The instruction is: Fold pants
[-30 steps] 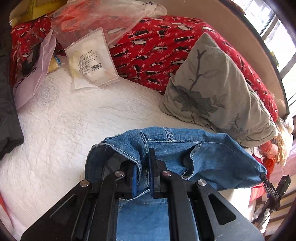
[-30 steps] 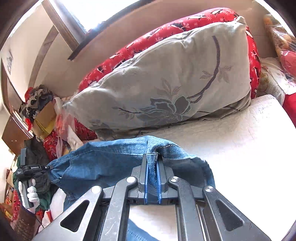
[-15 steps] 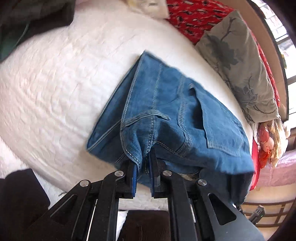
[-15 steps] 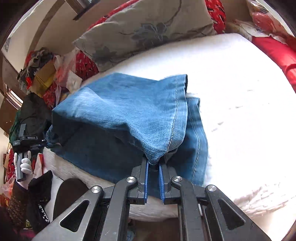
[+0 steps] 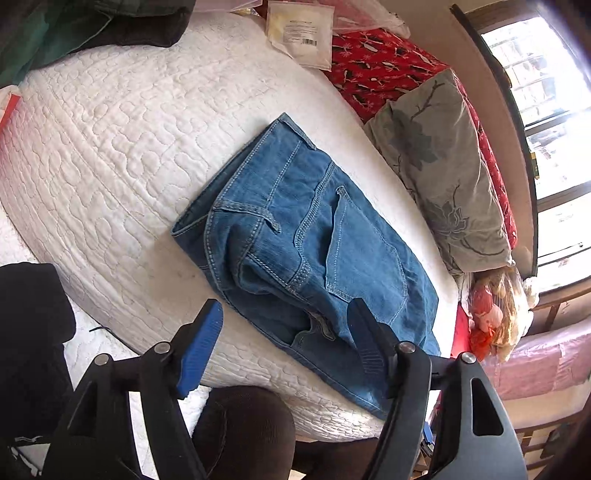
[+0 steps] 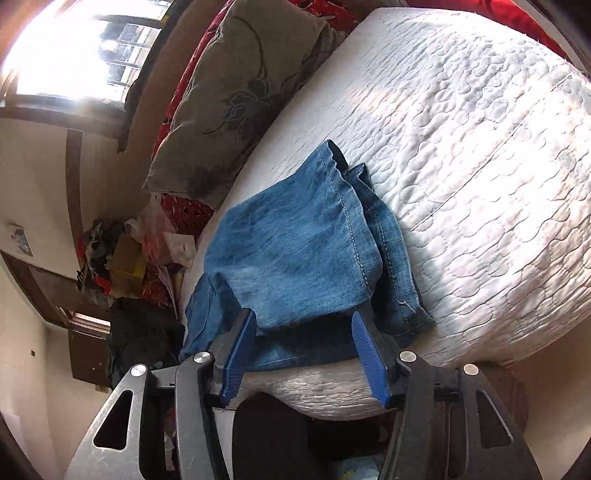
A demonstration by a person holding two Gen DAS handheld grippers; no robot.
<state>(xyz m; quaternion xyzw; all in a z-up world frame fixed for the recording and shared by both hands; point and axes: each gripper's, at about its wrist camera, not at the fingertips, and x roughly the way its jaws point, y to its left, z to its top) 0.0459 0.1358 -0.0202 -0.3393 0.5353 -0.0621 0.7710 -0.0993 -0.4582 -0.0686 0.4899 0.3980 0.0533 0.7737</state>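
The jeans (image 5: 306, 243) lie folded in a thick bundle on the white quilted bed (image 5: 110, 147), near its front edge, with the waistband and a back pocket facing up. In the right wrist view the same jeans (image 6: 295, 258) show their leg hems stacked on top, one layer slightly offset from the one beneath.

The left claw (image 5: 286, 332) is spread wide and holds nothing, hovering just over the near edge of the bundle. The right claw (image 6: 303, 343) is also wide and holds nothing, its blue pads to either side of the near edge of the denim.

A grey flowered pillow (image 5: 443, 177) sits just beside the jeans, leaning on a red patterned blanket (image 5: 373, 70). A labelled plastic packet (image 5: 301, 35) rests at the far end of the bed, with dark clothing (image 5: 92, 26) heaped near it. A doll in a plastic bag (image 5: 491, 314) lies past the pillow.
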